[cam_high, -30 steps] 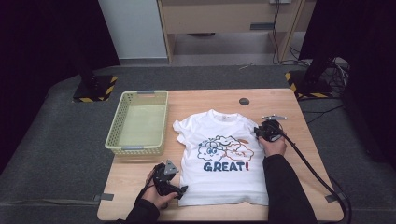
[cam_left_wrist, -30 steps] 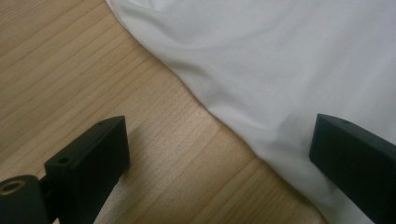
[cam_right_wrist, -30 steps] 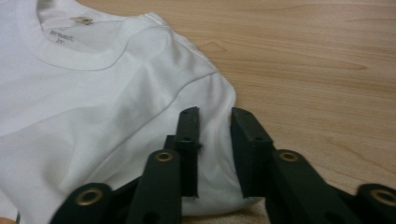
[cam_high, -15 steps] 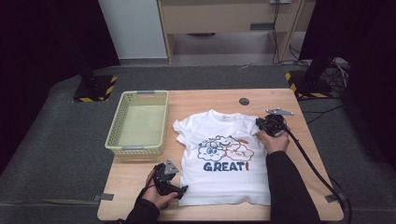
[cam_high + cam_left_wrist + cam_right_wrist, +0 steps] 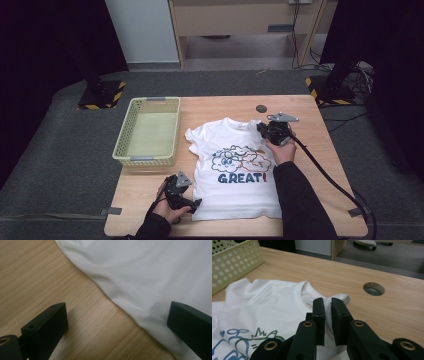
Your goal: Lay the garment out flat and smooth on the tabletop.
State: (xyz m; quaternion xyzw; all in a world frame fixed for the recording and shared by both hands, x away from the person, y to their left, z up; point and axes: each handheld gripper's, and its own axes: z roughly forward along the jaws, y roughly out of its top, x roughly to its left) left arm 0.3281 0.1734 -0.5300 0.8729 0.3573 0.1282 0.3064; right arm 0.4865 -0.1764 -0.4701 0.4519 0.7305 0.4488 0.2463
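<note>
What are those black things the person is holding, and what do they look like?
Each is a black handheld tool: left tool, right tool. Both have two flat, blocky black jaws on arms with brass-coloured rivets and a grey three-cornered top plate. A thick black cable trails from the right one. Dark sleeves.

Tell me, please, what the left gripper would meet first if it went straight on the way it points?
Most likely the T-shirt: the left gripper has open jaws straddling its hem, bare table under one jaw. How close it is, I can't tell.
</note>
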